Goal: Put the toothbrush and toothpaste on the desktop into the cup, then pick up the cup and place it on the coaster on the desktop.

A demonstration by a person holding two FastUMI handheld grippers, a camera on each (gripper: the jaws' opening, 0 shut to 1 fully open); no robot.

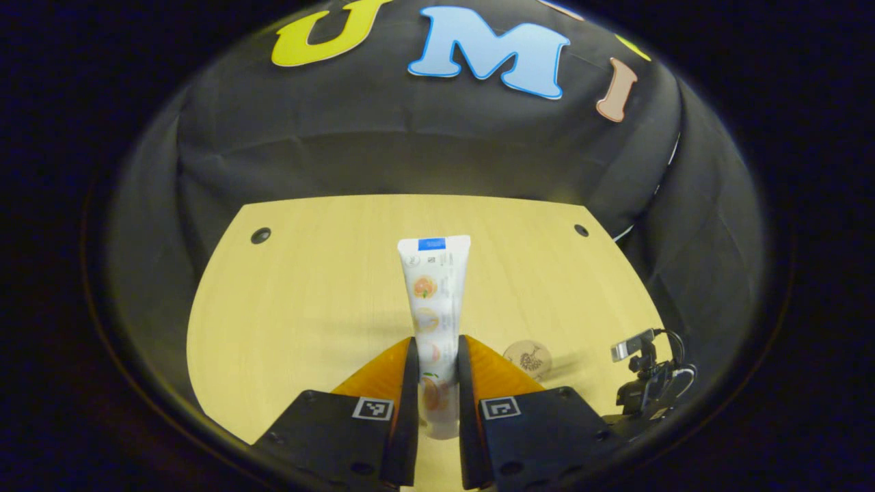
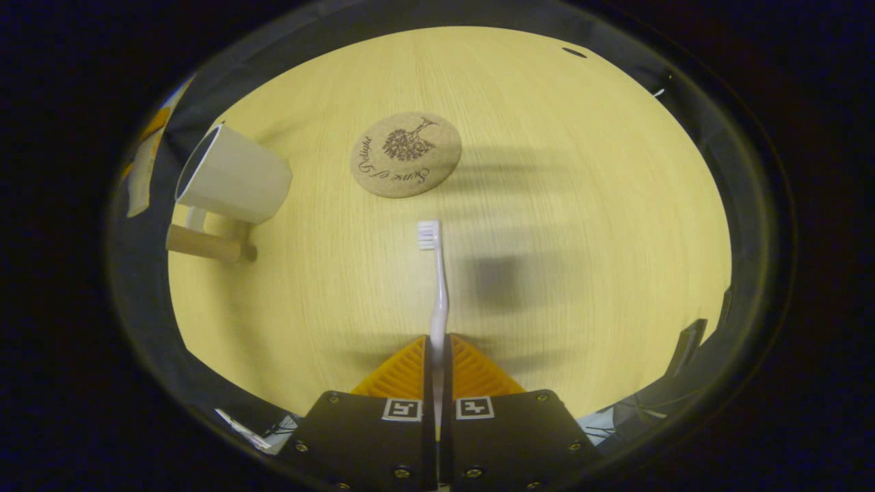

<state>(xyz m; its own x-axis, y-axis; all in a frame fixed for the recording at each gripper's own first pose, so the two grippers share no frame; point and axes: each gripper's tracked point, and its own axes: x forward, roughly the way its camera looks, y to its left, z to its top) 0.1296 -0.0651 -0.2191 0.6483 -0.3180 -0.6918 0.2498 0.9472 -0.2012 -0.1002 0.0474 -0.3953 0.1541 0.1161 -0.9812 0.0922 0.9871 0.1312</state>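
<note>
Left gripper view: left gripper [image 1: 436, 355] closed on one toothpaste [image 1: 435, 301], both fingers pressing its lower part; tube's long axis runs straight ahead, flat crimped end far from claw, lifted off desk [image 1: 307, 287]. One coaster [image 1: 528, 358] just right of fingers, on desk.

Right gripper view: right gripper [image 2: 437, 348] nearly closed, clamped on handle of one toothbrush [image 2: 438, 287]; long axis straight ahead, bristles at far tip. One cup [image 2: 232, 176] ahead-left, mouth toward left edge. Coaster [image 2: 406, 154] ahead beyond bristles, apart from cup. Likely next: swing toothbrush left to cup mouth.
</note>
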